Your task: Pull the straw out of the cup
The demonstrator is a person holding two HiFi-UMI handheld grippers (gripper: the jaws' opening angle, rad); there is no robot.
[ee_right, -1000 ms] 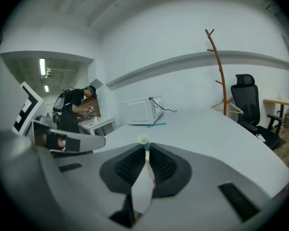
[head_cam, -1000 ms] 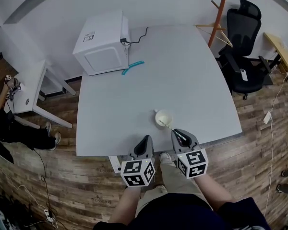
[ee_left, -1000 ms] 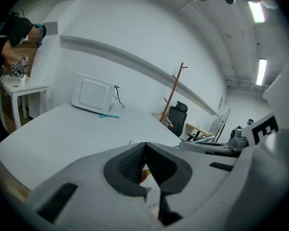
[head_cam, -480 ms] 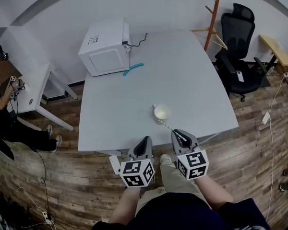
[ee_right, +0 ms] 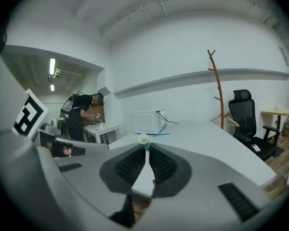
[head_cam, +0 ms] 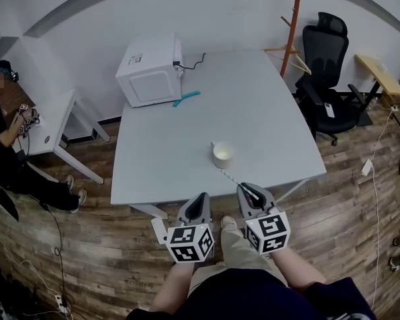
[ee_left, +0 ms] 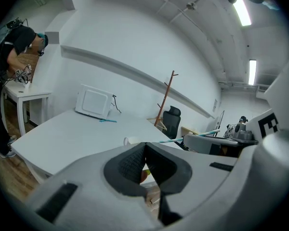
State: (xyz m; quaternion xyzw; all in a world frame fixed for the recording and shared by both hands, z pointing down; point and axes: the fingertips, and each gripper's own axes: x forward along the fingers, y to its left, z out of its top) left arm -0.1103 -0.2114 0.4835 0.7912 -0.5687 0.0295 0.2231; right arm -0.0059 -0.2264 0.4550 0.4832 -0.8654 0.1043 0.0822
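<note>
Right gripper pinches straw; axis runs 11 o'clock toward cup, tip seemingly clear. Left gripper closed, empty.

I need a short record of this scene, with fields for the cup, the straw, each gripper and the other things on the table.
cup: white cup, upright on the grey table, near its front edge
straw: striped straw, out of the cup, far end close to it
right gripper: shut on the straw
left gripper: shut, nothing between its jaws
also on table: white microwave at the far corner, teal object beside it
</note>
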